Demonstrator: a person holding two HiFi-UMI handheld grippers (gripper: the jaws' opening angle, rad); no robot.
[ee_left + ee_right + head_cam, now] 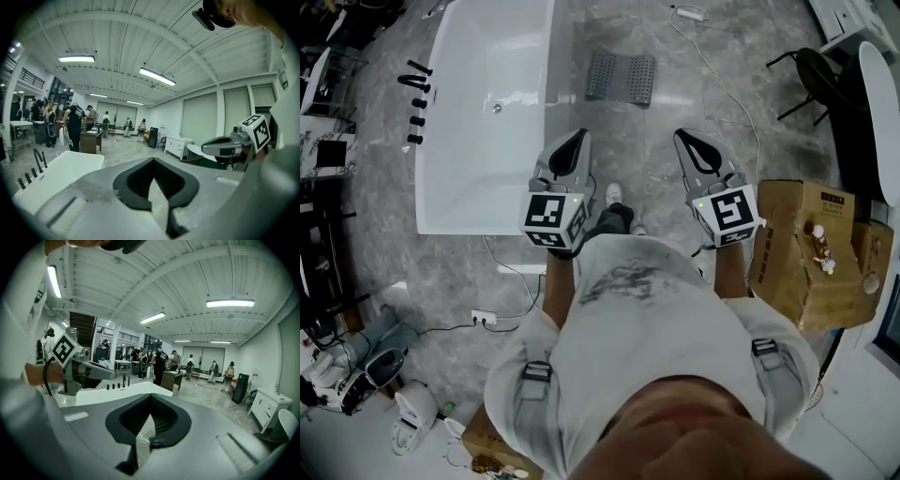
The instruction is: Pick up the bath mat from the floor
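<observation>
Seen from above the person's head, two handheld grippers are held out in front of the body at about waist level, side by side and apart. The left gripper (pixel 577 141) has its jaws pressed together with nothing between them. The right gripper (pixel 686 141) is likewise clenched and empty. Each gripper's own camera shows the dark pads meeting, with only the room beyond.

The bath mat (pixel 621 78) lies flat on the grey marble floor (pixel 703 94). It is ahead of both grippers and well below them, roughly between their two lines and a little closer to the left one. A white bathtub (pixel 487 112) stands to the left of the left gripper, and the mat sits just beside its long wall. A cardboard box (pixel 802 253) is to the right of the right gripper.

The mat is grey and patterned with rows of ribs or holes, and its sides look slightly pinched in. It appears light, rubbery and limp, so it would probably sag and fold when lifted. Because it hugs the floor, the edge may be hard to get under. The near edge looks like the best place to grip, with one gripper toward each near corner and the jaws opened first.
</observation>
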